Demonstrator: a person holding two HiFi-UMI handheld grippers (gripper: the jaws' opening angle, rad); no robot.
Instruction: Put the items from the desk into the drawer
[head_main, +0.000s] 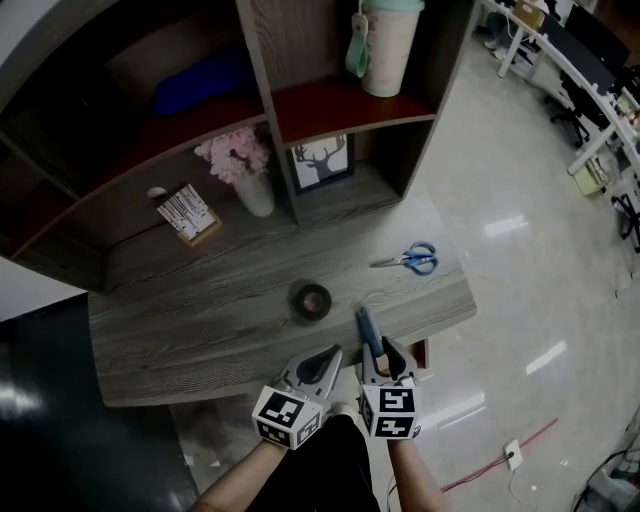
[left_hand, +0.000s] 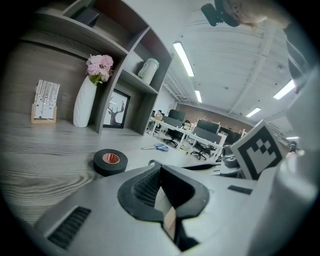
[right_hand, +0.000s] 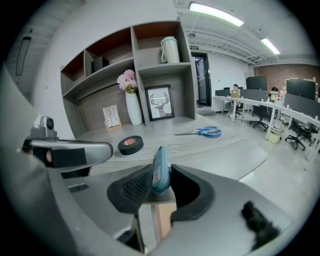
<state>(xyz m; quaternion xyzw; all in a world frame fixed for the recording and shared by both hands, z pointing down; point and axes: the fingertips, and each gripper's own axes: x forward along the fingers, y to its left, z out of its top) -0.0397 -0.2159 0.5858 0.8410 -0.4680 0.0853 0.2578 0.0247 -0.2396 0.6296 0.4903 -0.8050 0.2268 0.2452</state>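
While gripping the blue item (right_hand: 160, 162) lengthwise in right claw (right_hand: 161, 176), reach for tape (left_hand: 110, 162) just ahead of the shut, empty left claw (left_hand: 159, 167).

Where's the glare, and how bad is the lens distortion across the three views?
Head view: glare patches on the glossy floor, desk dim. Left gripper view: heavy fisheye, dark corners, strip lights blown out. Right gripper view: shelf unit bows, scissors sharp.
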